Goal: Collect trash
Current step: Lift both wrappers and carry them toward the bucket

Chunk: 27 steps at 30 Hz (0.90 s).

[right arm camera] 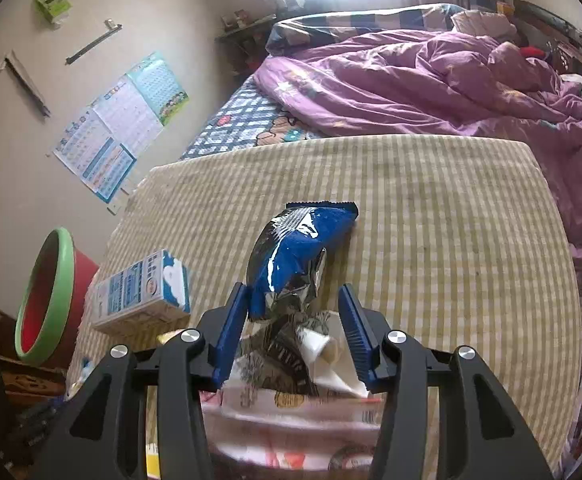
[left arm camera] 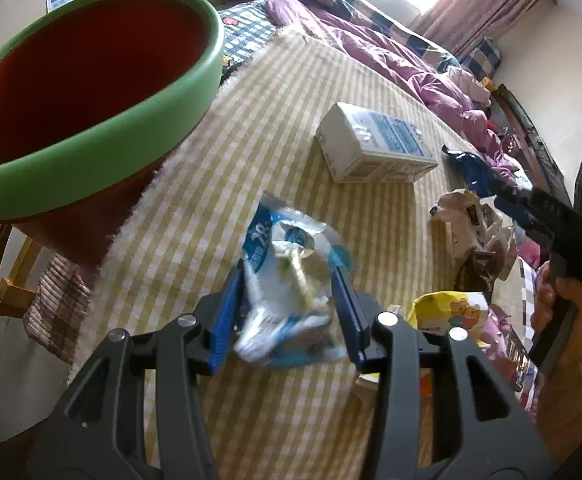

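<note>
My left gripper [left arm camera: 287,280] hangs over the yellow-checked cloth [left arm camera: 291,100]. A crumpled white-and-blue plastic wrapper [left arm camera: 287,296] sits between its blue pads [left arm camera: 227,312], blurred and loose, so the jaws stand open. The red bin with the green rim [left arm camera: 91,132] stands close at the upper left. In the right wrist view my right gripper [right arm camera: 293,292] is open around the lower end of a blue-and-black snack bag [right arm camera: 295,256]. Its left pad touches the bag and the right pad stands apart. The right gripper [left arm camera: 503,196] also shows at the right edge, held by a hand [left arm camera: 563,300].
A white-and-blue carton [left arm camera: 375,148] [right arm camera: 143,292] lies on the cloth between the bin [right arm camera: 63,264] and the snack bag. More wrappers [right arm camera: 291,360] and a yellow packet [left arm camera: 447,308] lie near me. A purple quilt [right arm camera: 411,80] covers the bed behind.
</note>
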Tool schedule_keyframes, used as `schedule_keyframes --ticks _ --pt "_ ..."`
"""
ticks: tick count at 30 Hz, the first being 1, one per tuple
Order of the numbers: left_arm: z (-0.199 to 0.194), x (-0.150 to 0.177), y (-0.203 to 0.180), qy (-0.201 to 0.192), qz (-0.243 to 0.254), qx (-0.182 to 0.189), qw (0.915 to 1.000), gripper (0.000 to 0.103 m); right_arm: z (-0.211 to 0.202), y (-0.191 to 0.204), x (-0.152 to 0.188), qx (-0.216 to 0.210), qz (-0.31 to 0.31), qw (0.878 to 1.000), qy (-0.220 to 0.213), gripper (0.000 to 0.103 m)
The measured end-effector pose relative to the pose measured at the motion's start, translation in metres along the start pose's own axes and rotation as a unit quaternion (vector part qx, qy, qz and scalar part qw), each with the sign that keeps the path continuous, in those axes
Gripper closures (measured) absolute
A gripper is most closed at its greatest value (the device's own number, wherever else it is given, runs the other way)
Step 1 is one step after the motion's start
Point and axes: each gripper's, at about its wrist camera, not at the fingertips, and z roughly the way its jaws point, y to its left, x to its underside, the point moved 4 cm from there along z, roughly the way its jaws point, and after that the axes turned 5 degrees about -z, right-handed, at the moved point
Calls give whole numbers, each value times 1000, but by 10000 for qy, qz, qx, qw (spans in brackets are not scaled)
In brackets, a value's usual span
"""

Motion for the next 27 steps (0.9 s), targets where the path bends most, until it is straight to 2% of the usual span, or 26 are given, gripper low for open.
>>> schedule_keyframes --ticks 5,6,7,9,17,27 --pt "6 3 -7 41 203 -65 9998 60 12 0 -7 16 14 10000 -9 56" --pt "7 3 -8 34 252 -105 9996 62 14 1 -6 25 -16 10000 17 60" --pt "8 2 -8 37 275 -139 9995 67 16 1 -6 25 -45 10000 40 73" --pt "7 2 -6 24 247 -132 9996 68 18 2 -6 -20 -51 10000 79 92" --pt "-13 -5 1 -402 87 -217 9989 69 -27 21 -3 -250 -180 9983 -504 95" --pt "-47 -34 -11 -1027 212 -117 9944 69 -59 104 21 -1036 -660 9911 -519 93"
